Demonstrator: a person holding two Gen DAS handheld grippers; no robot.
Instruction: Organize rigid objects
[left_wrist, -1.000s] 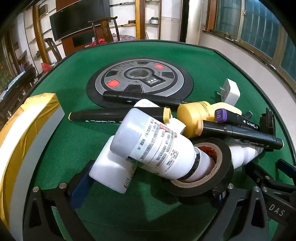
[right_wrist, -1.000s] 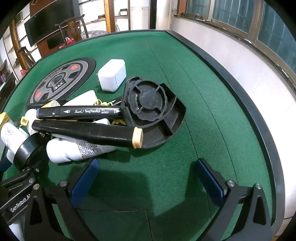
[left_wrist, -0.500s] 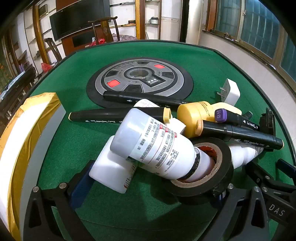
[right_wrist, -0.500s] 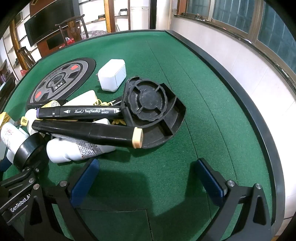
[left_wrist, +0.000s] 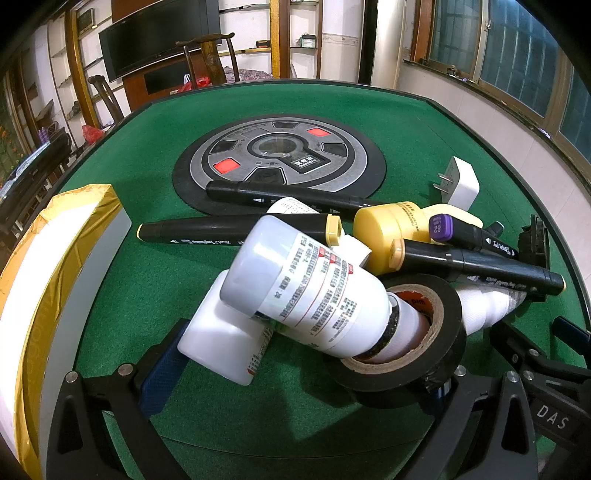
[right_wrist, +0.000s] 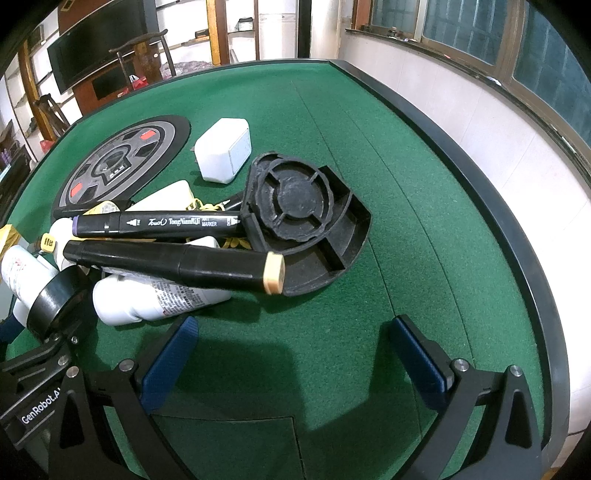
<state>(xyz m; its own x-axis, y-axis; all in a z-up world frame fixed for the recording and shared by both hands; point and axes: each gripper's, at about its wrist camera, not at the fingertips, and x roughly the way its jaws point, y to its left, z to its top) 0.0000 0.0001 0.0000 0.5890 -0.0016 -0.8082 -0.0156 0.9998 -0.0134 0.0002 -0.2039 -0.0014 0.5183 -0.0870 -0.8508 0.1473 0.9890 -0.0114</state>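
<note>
In the left wrist view, our left tool stands wide open and holds nothing. Straight ahead of it the pile lies on the worktop: a white bottle leans with its neck inside the tape roll, so we judge it cannot roll away. Markers rest across the top.

In the right wrist view, our right tool is also wide open and empty. The black holder sits just ahead, and a marker leans on its edge.

Compared with one second ago, nothing has moved.
</note>
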